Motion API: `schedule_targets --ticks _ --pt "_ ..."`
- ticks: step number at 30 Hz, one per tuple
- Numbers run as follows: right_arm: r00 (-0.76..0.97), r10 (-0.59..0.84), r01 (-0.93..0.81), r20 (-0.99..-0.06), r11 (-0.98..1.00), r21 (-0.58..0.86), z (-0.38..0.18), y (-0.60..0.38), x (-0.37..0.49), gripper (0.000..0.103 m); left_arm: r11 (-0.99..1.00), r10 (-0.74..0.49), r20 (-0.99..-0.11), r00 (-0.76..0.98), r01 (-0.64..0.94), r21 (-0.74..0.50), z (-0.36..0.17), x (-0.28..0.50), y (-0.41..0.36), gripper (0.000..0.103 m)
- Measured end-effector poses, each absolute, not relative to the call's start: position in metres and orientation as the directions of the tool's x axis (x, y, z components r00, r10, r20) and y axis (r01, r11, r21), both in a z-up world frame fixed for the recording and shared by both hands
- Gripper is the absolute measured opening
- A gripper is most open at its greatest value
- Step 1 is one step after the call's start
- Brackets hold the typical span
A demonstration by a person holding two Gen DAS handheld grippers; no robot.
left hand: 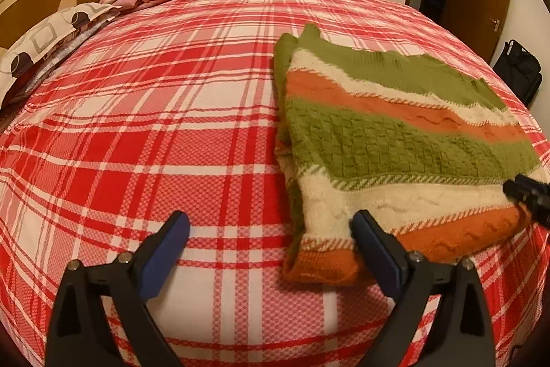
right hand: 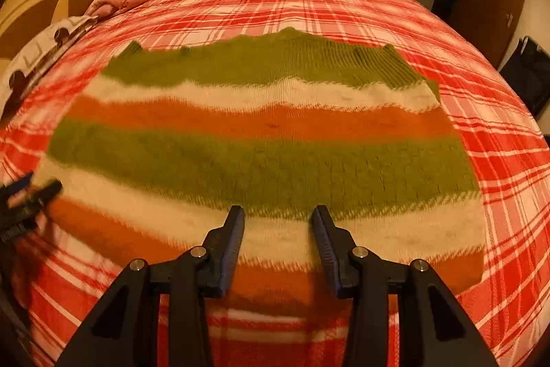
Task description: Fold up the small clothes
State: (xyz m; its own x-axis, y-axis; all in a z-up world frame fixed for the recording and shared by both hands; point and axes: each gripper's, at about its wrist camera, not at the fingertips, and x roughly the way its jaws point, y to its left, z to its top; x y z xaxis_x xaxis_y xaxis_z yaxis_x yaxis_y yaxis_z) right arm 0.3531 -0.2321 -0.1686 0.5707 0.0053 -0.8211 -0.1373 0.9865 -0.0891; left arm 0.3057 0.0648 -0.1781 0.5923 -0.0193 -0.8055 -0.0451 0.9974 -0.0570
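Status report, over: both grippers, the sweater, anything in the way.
Left gripper open, nothing between its jaws. Right gripper open, hovering over the striped knit sweater. Sweater folded on the plaid bedsheet. Nothing in the way.

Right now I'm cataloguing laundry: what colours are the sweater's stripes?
The sweater has green, cream and orange stripes, sharpest in the left wrist view.

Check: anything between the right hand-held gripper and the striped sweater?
Nothing visible. The right hand-held gripper hangs open directly over the sweater, which lies on the plaid bedspread. The left hand-held gripper is open at the sweater's near corner, off to the side.
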Motion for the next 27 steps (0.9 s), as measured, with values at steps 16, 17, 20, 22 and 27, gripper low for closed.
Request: schedule_targets --ticks 16,17,20,22,27 --pt "0.601 0.077 -0.221 -0.796 0.972 -0.073 -0.153 -0.169 0.354 0.044 0.997 -0.031 -0.803 0.595 -0.040 -0.068 -0.178 0.295 0.067 0.103" --pt "0.592 0.074 -0.225 -0.803 0.971 -0.076 -0.158 -0.165 0.354 0.044 0.997 -0.033 -0.802 0.596 -0.038 -0.069 -0.178 0.295 0.067 0.103" --pt "0.570 0.059 -0.242 -0.820 0.965 -0.099 -0.179 -0.163 0.346 0.044 0.997 -0.039 -0.802 0.596 -0.029 -0.071 -0.178 0.292 0.067 0.103" --pt "0.593 0.051 -0.250 -0.803 0.960 -0.124 -0.181 -0.163 0.333 0.044 0.997 -0.042 -0.801 0.598 -0.023 -0.069 -0.178 0.290 0.067 0.103" --pt "0.572 0.050 -0.246 -0.819 0.963 -0.113 -0.181 -0.165 0.332 0.044 0.997 -0.048 -0.799 0.600 -0.015 -0.071 -0.178 0.287 0.067 0.103"
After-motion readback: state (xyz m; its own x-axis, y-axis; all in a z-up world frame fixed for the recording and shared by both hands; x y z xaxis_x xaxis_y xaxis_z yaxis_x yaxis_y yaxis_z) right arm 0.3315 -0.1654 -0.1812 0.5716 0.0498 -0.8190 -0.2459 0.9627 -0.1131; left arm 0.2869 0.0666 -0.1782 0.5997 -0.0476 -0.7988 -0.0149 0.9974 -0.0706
